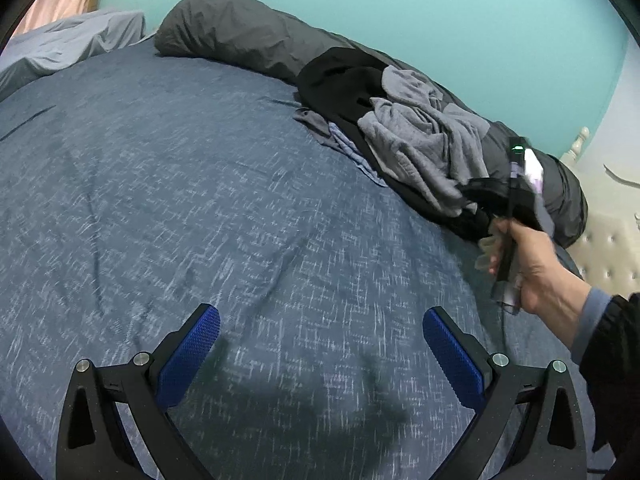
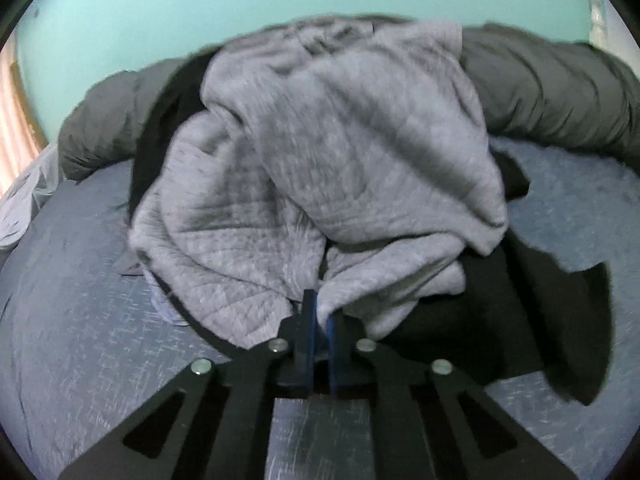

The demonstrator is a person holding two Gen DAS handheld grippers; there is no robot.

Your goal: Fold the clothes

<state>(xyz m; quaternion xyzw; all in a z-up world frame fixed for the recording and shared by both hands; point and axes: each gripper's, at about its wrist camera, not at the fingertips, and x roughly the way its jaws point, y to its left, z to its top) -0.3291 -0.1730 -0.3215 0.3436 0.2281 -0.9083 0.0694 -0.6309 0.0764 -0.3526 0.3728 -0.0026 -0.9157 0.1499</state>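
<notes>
Black garment (image 2: 500, 312) — mostly under grey garment (image 2: 320, 160).

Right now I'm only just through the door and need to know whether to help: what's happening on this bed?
A person is starting to fold laundry with a handheld gripper in each hand. The right gripper is shut on an edge of the grey quilted garment atop the clothes heap by the dark rolled duvet. The left gripper is open, holding nothing, over the blue bedspread. Nothing looks folded yet.
</notes>
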